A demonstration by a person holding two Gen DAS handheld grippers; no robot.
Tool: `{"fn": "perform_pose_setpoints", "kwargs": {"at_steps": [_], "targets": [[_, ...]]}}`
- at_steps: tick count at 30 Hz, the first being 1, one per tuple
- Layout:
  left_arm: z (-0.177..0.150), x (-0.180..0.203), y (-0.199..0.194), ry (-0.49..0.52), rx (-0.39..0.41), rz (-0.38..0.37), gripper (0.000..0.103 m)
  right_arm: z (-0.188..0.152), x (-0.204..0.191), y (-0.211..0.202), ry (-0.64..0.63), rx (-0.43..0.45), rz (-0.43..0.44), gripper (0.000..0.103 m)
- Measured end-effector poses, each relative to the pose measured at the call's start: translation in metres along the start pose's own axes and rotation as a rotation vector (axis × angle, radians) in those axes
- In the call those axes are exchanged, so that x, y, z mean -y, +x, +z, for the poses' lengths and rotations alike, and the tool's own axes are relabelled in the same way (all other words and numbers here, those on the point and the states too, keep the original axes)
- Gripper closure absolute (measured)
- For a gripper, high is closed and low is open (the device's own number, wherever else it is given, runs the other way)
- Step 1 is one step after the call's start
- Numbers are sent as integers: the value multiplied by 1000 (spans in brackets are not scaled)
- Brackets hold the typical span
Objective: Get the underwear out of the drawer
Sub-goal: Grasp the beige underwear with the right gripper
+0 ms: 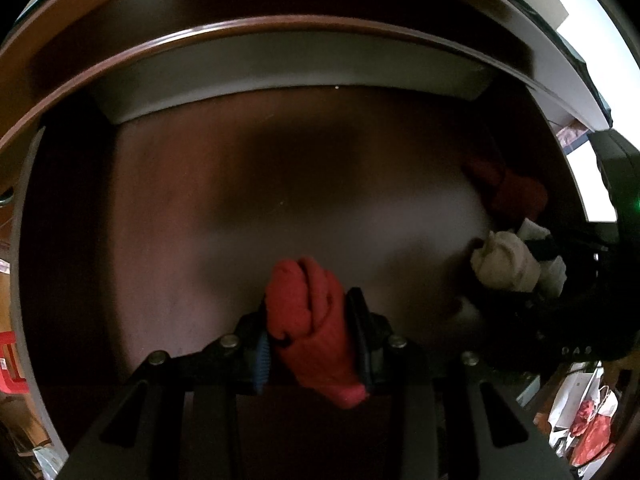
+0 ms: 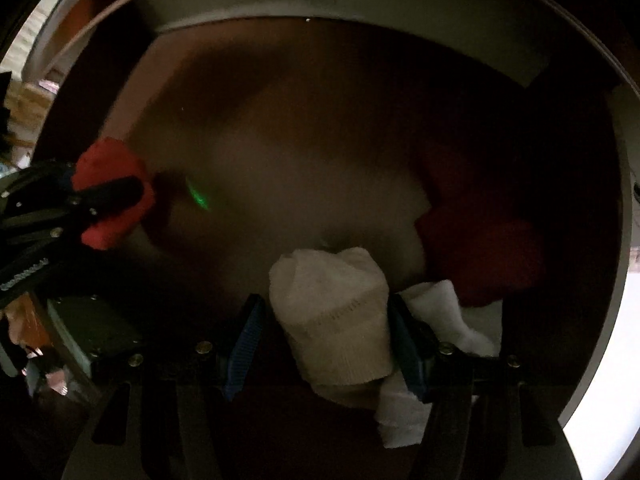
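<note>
Both grippers are inside the open dark-brown drawer (image 1: 200, 208). My left gripper (image 1: 310, 320) is shut on a red rolled garment (image 1: 310, 320); the right wrist view shows it at the left (image 2: 114, 196). My right gripper (image 2: 324, 320) has a cream rolled garment (image 2: 334, 312) between its fingers; the left finger stands a little apart from the cloth. In the left wrist view that garment (image 1: 502, 258) is at the right. A white piece (image 2: 444, 312) lies beside the right finger. Another dark red garment (image 2: 484, 248) lies in the drawer's right part (image 1: 508, 188).
The drawer's grey back wall (image 1: 300, 64) and brown frame (image 1: 80, 68) curve above. The drawer floor (image 2: 300, 152) is bare in the middle. Clutter with red bags (image 1: 592, 428) sits outside the drawer at the lower right.
</note>
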State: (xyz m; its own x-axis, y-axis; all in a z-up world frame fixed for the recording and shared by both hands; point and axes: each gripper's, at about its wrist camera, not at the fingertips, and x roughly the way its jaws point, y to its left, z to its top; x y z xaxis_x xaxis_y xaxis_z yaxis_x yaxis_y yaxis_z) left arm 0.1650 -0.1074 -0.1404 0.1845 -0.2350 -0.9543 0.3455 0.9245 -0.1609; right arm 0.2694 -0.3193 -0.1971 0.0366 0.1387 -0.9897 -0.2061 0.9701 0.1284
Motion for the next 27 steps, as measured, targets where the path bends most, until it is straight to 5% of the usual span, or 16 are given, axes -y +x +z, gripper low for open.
{"fn": "perform_pose_setpoints", "kwargs": {"at_steps": [10,21,27], "targets": [[1,-4,-1,-13,18,-16,70,4,-4,1,-29,-3,-46,61],[-1,-8,-24,-24,92,-39,70,-27,-7,-49,225,342,207,63],[0,-11,-42,-10,123,-23,70,-43,-5,-72,269,418,275,63]]}}
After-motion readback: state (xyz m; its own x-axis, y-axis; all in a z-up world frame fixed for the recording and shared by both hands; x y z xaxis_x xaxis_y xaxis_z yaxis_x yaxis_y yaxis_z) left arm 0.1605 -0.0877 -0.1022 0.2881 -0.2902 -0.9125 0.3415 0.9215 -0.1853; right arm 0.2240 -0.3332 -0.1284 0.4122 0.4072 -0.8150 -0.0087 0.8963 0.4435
